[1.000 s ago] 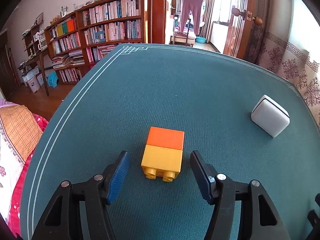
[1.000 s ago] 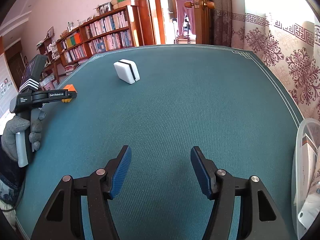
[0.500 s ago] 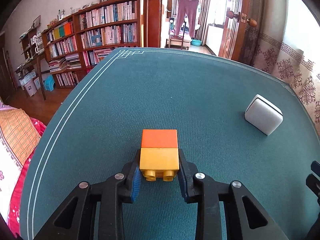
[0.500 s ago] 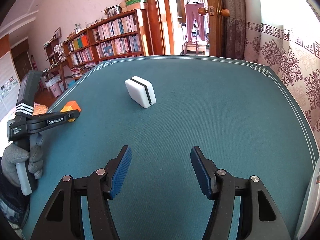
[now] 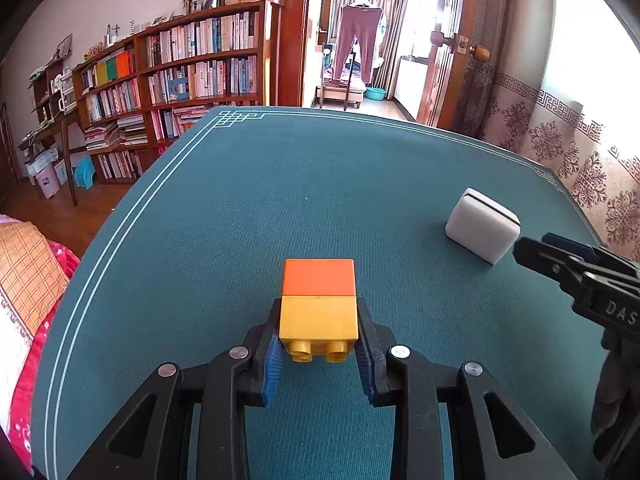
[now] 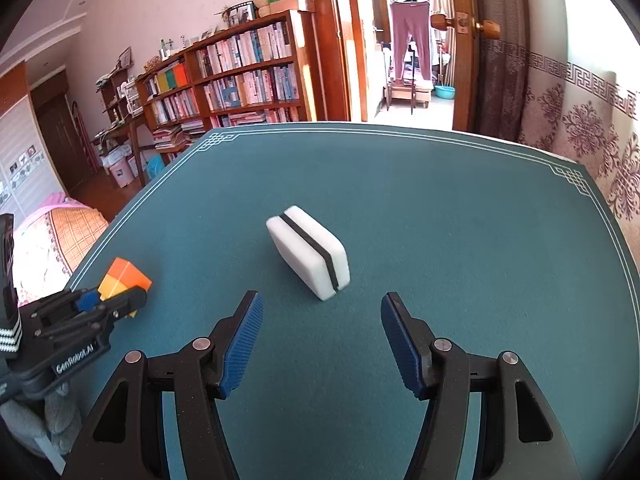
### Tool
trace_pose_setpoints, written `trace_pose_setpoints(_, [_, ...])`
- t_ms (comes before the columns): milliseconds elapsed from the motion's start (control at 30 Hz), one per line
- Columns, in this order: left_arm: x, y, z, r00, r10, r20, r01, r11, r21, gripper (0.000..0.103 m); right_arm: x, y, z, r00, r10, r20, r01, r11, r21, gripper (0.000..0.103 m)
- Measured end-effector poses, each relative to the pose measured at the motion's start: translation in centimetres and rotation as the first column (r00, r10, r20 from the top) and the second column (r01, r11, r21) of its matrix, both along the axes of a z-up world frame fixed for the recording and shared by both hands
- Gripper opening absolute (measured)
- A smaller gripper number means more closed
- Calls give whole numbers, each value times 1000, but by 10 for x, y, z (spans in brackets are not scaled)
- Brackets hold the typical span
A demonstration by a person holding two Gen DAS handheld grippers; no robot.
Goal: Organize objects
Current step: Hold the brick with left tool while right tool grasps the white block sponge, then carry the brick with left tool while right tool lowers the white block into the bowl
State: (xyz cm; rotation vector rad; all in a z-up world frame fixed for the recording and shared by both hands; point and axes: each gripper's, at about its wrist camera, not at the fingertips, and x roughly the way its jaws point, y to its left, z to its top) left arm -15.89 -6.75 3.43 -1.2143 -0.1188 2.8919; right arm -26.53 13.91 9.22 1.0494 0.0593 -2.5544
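Left gripper [image 5: 319, 354]: your blue ribbed pads are clamped on the yellow half of the two-colour plastic brick stack [image 5: 319, 304], one pad on each side wall; the studs face you, between the fingers.
Brick stack, place: it sits on the teal felt table cover [image 5: 304, 184], near the left edge, orange half pointing away from you. From these views you cannot tell whether it is already off the cloth.
Brick stack, handling: probably light, stiff and smooth-sided. The flat side walls suit your pads; the risk is that the orange brick is only pressed on, so lift evenly and avoid knocking it.
Right gripper [image 6: 322, 340]: unclenched, nothing between the pads, hovering just short of the white foam block with a black band [image 6: 308, 256].
White block, place: near the middle of the cloth, well apart from the bricks, lying at a slant to your fingers.
White block, handling: it looks soft and light, so it may squash or skid on the felt. Take it across the two broad white faces, with the band running between the pads; you will likely need to turn your wrist to line up first.
Destination: none is visible here.
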Motion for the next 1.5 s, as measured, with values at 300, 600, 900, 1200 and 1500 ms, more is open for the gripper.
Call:
trace_pose_setpoints(300, [0, 0, -2, 1000, -5, 8, 5, 1000, 12, 33, -51, -12, -16, 997, 0, 79, -1, 1000, 9, 63])
trace_pose_setpoints(600, [1, 3, -4, 1000, -5, 12, 5, 1000, 11, 33, -48, -25, -18, 997, 37, 70, -39, 999, 22, 44])
trace_pose_setpoints(900, [5, 6, -3, 1000, -11, 5, 11, 1000, 12, 33, -13, -15, -9, 998, 26, 63, -24, 999, -35, 40])
trace_pose_setpoints(1200, [13, 14, 3, 996, -85, -18, 85, 995, 49, 33, 36, 11, 0, 998, -27, 49, 30, 998, -63, 40])
trace_pose_setpoints(1500, [23, 34, 5, 983, -183, -32, 185, 980, 70, 33, 87, 55, 10, 995, -97, 21, 98, 991, -91, 40])
